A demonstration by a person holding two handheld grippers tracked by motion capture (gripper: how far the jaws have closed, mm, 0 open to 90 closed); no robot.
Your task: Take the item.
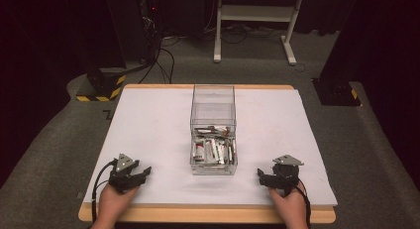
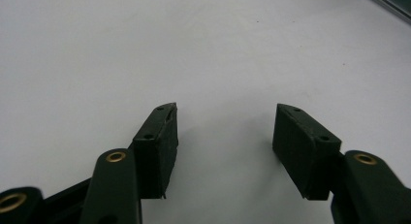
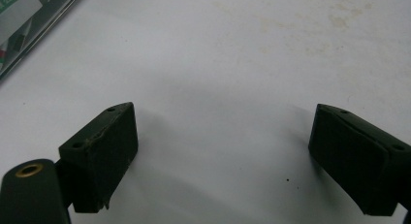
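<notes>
A clear plastic box [image 1: 213, 110] stands in the middle of the white table [image 1: 148, 125], holding several small red, white and grey packets [image 1: 213, 150]. My left gripper [image 1: 144, 172] rests near the front left of the table, open, with nothing between its black pads [image 2: 157, 139]. My right gripper [image 1: 260, 176] sits at the front right, open wider, also with bare table between its pads [image 3: 104, 146]. Both point inward toward the box. A corner of the box [image 3: 29, 25] shows at the upper left of the right gripper view, and its edge [image 2: 392, 3] at the upper right of the left gripper view.
The table has a wooden rim [image 1: 208, 214] along the front. Beyond it on the dark carpet stand a white desk frame [image 1: 257, 26], black stands with yellow-black striped bases [image 1: 101, 87], and cables [image 1: 163, 60]. Faint stains [image 3: 310, 25] mark the white surface.
</notes>
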